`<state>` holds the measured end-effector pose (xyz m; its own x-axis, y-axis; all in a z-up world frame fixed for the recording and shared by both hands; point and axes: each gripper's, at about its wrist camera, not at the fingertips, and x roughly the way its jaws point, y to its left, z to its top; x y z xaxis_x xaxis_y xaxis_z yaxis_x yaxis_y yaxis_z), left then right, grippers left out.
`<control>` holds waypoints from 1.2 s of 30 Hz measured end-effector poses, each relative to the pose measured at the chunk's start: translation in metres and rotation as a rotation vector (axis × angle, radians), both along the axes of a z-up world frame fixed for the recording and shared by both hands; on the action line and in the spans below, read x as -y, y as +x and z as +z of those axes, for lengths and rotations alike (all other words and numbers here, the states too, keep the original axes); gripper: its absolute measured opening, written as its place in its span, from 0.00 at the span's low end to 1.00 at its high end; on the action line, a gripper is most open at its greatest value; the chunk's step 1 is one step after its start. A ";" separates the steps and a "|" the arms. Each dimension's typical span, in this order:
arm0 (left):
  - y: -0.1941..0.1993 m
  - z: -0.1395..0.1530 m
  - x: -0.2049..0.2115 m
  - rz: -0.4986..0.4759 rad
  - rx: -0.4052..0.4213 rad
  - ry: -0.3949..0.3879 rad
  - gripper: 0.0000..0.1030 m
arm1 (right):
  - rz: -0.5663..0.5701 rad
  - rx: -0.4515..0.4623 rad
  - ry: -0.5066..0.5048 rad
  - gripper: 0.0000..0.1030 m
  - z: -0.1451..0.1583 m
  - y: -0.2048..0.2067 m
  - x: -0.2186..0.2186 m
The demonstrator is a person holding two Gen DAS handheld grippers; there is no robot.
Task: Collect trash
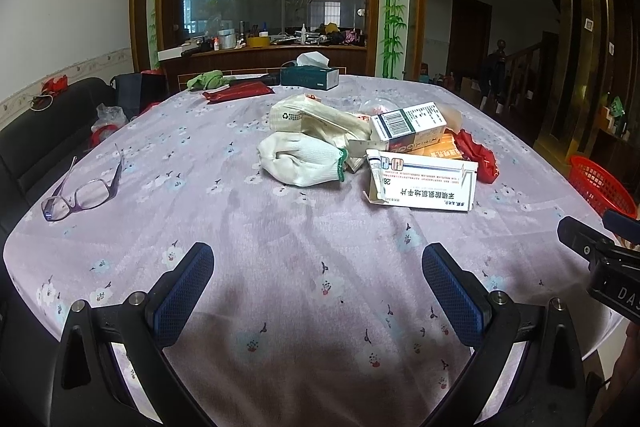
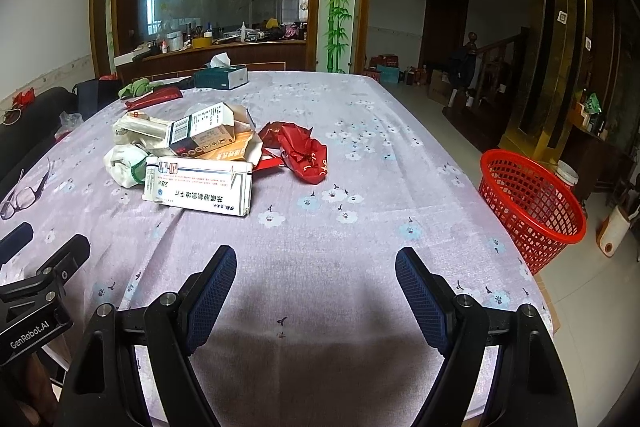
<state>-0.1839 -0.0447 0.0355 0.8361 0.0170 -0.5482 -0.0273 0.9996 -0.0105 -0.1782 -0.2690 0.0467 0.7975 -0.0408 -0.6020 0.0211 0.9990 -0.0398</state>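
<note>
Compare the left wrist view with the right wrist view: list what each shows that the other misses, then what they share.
Only the left wrist view shows the whole glasses and the rolled white glove unobstructed. Only the right wrist view shows the whole red basket standing on the floor beside the table, and the crumpled red wrapper in full. Both show the pile of medicine boxes, the tissue box, the flowered tablecloth, and an open, empty left gripper and right gripper.
</note>
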 end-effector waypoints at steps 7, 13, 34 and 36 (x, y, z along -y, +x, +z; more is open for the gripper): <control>0.004 -0.002 -0.003 -0.005 -0.012 -0.002 1.00 | 0.018 -0.012 -0.005 0.83 -0.004 0.003 -0.002; 0.031 0.006 -0.023 -0.042 -0.086 -0.038 0.98 | 0.172 -0.093 0.113 0.77 0.001 0.031 0.007; 0.180 -0.013 -0.078 -0.108 -0.343 -0.292 0.68 | 0.372 -0.222 0.365 0.58 0.010 0.117 0.010; 0.182 -0.015 -0.071 -0.136 -0.347 -0.286 0.45 | 0.387 -0.231 0.351 0.58 0.008 0.123 0.004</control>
<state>-0.0014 0.0262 0.0205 0.5870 -0.2727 -0.7623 0.0531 0.9525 -0.2999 -0.0553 -0.2734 0.0544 0.5604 0.4621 -0.6873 -0.3192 0.8863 0.3356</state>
